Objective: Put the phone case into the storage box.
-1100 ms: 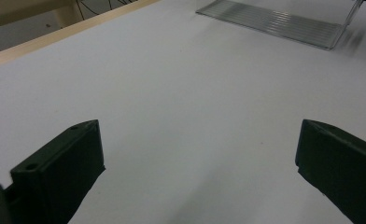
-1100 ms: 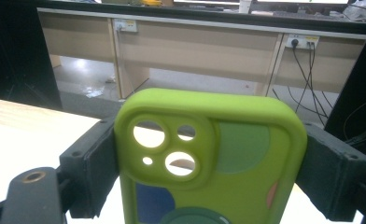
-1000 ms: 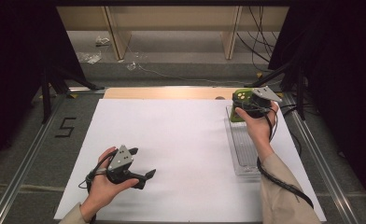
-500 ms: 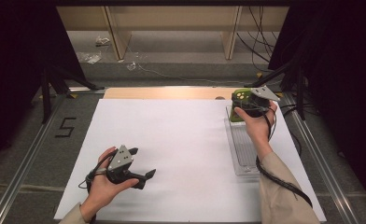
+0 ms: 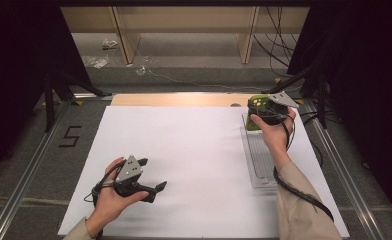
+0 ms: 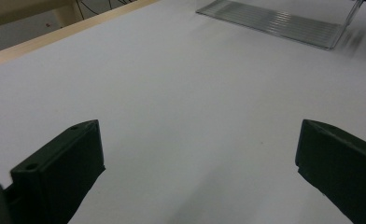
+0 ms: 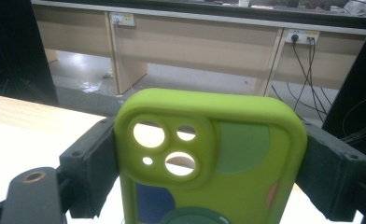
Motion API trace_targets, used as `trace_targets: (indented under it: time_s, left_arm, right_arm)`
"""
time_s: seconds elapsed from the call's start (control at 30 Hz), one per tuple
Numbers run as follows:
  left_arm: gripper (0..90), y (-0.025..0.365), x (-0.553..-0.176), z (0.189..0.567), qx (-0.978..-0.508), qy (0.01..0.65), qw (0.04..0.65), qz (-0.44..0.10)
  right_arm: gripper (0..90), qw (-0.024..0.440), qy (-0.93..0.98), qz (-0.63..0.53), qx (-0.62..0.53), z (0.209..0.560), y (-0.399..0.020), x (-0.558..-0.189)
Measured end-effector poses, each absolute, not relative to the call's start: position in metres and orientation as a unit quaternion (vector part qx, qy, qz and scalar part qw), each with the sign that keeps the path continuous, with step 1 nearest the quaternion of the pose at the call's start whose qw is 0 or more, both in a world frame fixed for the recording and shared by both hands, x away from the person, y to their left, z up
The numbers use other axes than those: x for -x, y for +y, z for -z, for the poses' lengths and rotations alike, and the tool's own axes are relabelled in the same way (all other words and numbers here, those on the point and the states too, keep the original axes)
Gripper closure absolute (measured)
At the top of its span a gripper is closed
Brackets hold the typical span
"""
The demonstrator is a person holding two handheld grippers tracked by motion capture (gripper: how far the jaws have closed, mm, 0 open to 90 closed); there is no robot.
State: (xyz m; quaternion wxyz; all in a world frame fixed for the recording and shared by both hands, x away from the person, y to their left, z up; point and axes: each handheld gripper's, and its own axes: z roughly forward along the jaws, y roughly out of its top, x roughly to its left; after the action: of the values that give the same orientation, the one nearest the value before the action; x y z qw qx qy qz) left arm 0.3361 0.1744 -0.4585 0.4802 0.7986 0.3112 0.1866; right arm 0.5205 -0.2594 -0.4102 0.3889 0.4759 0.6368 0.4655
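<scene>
While the left hand-held gripper (image 5: 151,176) gapes, the right hand-held gripper (image 7: 209,172) clamps a matte rounded green phone case (image 7: 214,154)

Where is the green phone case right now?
In the high view the green phone case sits at the table's far right, clamped in the right gripper above the far end of the clear tray.

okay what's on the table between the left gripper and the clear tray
Nothing: between the left gripper and the clear tray there is just bare white table, as the high view and the left gripper view both show.
</scene>
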Motion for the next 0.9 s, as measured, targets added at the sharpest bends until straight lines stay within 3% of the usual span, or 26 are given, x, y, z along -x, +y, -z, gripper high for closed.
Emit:
trace_targets:
  time_s: [0.9]
  left_arm:
    - [0.5,0.1745,-0.3360,0.4584,-0.799,0.311,0.480,-0.187]
  right_arm:
    - [16.8,0.387,0.643,-0.457,-0.477,0.4182,-0.2562,-0.5276]
